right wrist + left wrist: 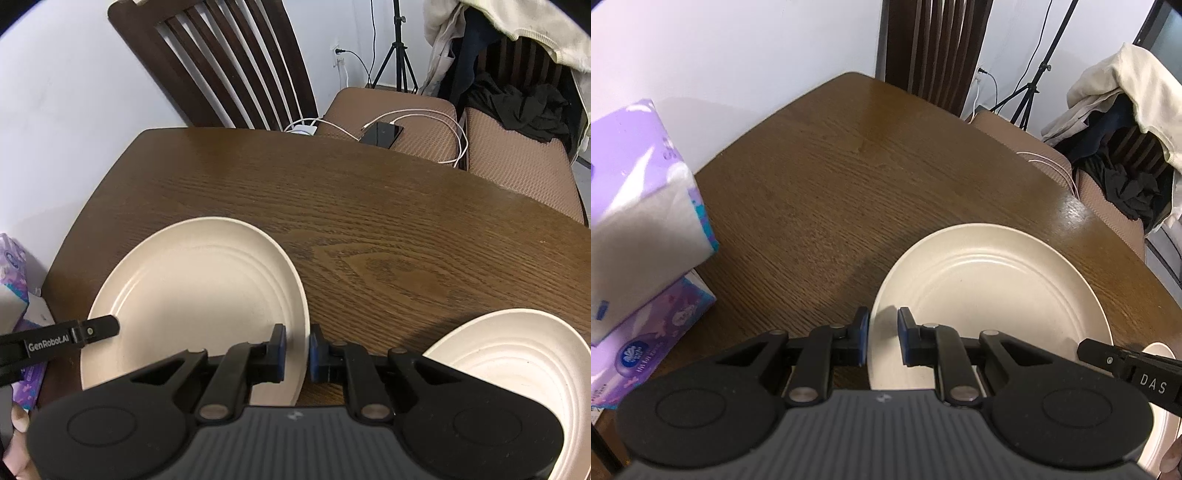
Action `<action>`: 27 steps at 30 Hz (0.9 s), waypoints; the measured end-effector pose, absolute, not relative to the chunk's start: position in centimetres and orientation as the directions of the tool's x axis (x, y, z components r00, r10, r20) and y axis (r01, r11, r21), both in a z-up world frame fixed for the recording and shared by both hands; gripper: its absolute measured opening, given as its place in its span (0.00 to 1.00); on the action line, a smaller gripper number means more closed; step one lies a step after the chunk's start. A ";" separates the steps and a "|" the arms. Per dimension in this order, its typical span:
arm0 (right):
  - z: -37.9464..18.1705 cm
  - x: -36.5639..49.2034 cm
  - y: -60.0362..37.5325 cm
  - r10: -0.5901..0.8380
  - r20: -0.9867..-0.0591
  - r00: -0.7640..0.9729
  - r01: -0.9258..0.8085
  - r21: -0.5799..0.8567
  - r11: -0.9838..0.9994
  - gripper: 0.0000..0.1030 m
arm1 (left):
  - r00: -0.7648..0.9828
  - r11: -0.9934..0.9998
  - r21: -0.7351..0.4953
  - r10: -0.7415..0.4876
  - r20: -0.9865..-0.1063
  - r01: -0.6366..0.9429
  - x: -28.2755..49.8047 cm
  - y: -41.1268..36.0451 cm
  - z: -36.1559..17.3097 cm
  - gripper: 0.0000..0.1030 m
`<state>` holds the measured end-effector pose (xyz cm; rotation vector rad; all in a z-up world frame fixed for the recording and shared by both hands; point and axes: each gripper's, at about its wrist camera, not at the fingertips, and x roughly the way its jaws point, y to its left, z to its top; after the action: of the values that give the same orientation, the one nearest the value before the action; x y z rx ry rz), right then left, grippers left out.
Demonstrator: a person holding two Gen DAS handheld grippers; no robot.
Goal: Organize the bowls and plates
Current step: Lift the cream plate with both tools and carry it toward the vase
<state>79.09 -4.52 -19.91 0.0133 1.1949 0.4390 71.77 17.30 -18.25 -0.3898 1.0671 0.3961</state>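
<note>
Left wrist view: left gripper (882, 334) part open, straddling plate (993, 291) rim at 9 o'clock; right gripper (297, 349) likewise at 3 o'clock. Probably stiff, light, slick: pinch rim.

A dark brown wooden tabletop (369, 221) with a marked grain and rounded corners is seen, set against a white wall. A cream plate (192, 295) with ringed ridges is carried on it towards its left side. A second cream plate (517, 362) is seen at its near right edge, well apart from the first. Purple tissue packs (639, 229) are stacked on the far left of the tabletop, beside the wall.
</note>
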 end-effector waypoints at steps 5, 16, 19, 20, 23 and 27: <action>-18.8 78.4 -4.7 0.342 -0.887 0.311 -0.329 0.237 0.914 0.12 | 0.447 0.868 -0.124 0.121 -0.886 -0.481 71.0 17.2 -17.3 0.16; -15.6 76.2 -5.6 0.343 -0.869 0.357 -0.342 0.220 0.913 0.12 | 0.491 0.879 -0.139 0.118 -0.863 -0.457 68.6 16.8 -14.3 0.16; -14.6 75.5 -5.9 0.346 -0.863 0.369 -0.340 0.221 0.914 0.12 | 0.498 0.881 -0.140 0.118 -0.859 -0.452 67.7 16.6 -13.3 0.16; -14.4 75.3 -6.0 0.347 -0.862 0.371 -0.340 0.221 0.914 0.12 | 0.501 0.883 -0.139 0.120 -0.857 -0.449 67.4 16.6 -12.9 0.16; -13.4 74.5 -6.1 0.348 -0.857 0.379 -0.342 0.220 0.914 0.12 | 0.513 0.886 -0.137 0.125 -0.849 -0.443 66.5 16.3 -11.7 0.16; -12.0 73.0 -6.4 0.354 -0.847 0.397 -0.349 0.218 0.912 0.12 | 0.528 0.891 -0.140 0.125 -0.840 -0.433 65.1 15.9 -10.1 0.16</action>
<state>73.01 -6.37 -12.00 0.0056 1.0740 0.4449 65.10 15.86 -10.15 -0.3534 0.9613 0.3415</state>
